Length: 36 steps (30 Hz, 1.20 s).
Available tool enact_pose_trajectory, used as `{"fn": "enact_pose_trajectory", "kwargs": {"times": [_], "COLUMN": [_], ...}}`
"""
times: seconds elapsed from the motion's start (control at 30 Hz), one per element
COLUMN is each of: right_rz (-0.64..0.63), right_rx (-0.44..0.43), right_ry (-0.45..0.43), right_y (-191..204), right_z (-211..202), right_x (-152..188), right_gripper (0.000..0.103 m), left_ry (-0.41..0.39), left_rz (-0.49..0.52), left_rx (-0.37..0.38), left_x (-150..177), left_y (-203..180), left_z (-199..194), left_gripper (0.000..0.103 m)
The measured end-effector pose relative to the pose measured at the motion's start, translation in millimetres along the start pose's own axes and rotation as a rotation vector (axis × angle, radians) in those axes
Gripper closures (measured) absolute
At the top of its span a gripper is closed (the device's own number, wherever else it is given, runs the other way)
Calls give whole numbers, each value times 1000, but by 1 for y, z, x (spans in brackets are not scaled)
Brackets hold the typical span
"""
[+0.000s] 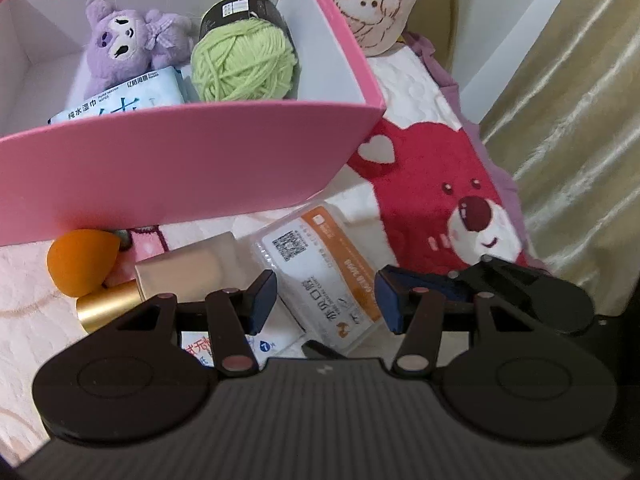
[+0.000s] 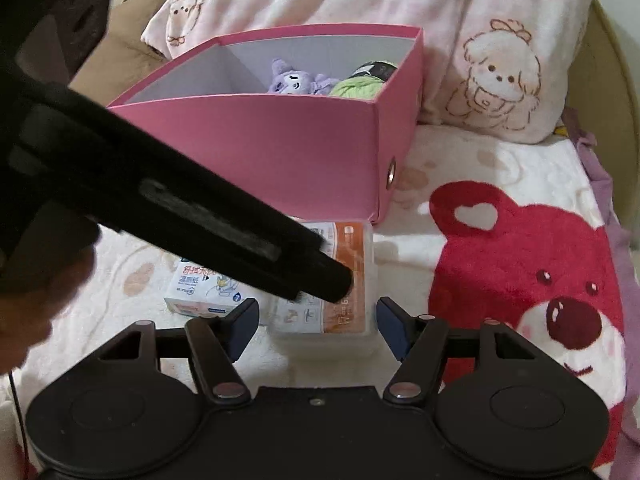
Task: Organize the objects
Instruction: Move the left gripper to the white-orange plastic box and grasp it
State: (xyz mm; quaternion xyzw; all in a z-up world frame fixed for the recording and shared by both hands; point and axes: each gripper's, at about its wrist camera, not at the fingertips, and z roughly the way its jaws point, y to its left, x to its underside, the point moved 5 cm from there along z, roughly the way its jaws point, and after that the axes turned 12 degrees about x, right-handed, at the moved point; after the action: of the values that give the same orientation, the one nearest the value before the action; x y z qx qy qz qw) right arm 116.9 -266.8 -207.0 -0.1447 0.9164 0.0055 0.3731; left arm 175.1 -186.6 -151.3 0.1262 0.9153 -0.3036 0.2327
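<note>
Both tools, left and right, hover half-open and empty astride a clear mask box lying on the bed before the pink storage box; next, one must close on it.

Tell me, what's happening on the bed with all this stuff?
A person is tidying things into the pink box. A purple plush, green yarn and a wipes pack are already inside. Both grippers, the left gripper and the right gripper, are open around a clear plastic case lying on the blanket, not squeezing it yet.
</note>
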Motion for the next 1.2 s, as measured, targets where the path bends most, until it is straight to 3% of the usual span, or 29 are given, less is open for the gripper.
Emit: {"fn": "enact_pose_trajectory", "kwargs": {"times": [0.17, 0.27, 0.47, 0.57, 0.63, 0.67, 0.73, 0.87, 0.97, 1.03, 1.1, 1.2], "right_rz": [16, -46, -85, -117, -169, -190, -194, -101, -20, 53, 107, 118], "right_rx": [-11, 24, -2, -27, 12, 63, 146, 164, 169, 141, 28, -90], "right_ry": [43, 15, 22, 68, 71, 54, 41, 85, 120, 138, 108, 58], "right_y": [-4, 1, 0, -3, -5, -7, -15, -34, -49, -58, -57, -44], "right_z": [9, 1, -21, -21, -22, -22, -21, -16, -13, -10, -17, -28], "right_x": [6, 6, 7, 15, 20, 21, 20, 23, 27, 28, 25, 17], "right_gripper": [37, 38, 37, 37, 39, 38, 19, 18, 17, 18, 28, 28], "left_ry": [-9, 0, -5, -18, -29, -34, -39, -77, -42, -20, -42, -51], "left_rz": [16, 7, -120, -92, -70, -61, -58, -45, -12, 4, -34, -95], "left_rx": [-14, -9, 56, 10, -17, -23, -20, 0, -4, 1, 71, 122], "left_x": [2, 4, 7, 5, 4, 3, 2, -5, -10, -10, -8, -1], "left_y": [-1, -2, 1, 3, 4, 5, 7, 4, -2, -7, -10, -15], "left_z": [1, 0, -14, -12, -11, -10, -8, -5, 7, 15, 16, 12], "left_gripper": [51, 51, 50, 50, 50, 50, 51, 51, 51, 50, 48, 46]}}
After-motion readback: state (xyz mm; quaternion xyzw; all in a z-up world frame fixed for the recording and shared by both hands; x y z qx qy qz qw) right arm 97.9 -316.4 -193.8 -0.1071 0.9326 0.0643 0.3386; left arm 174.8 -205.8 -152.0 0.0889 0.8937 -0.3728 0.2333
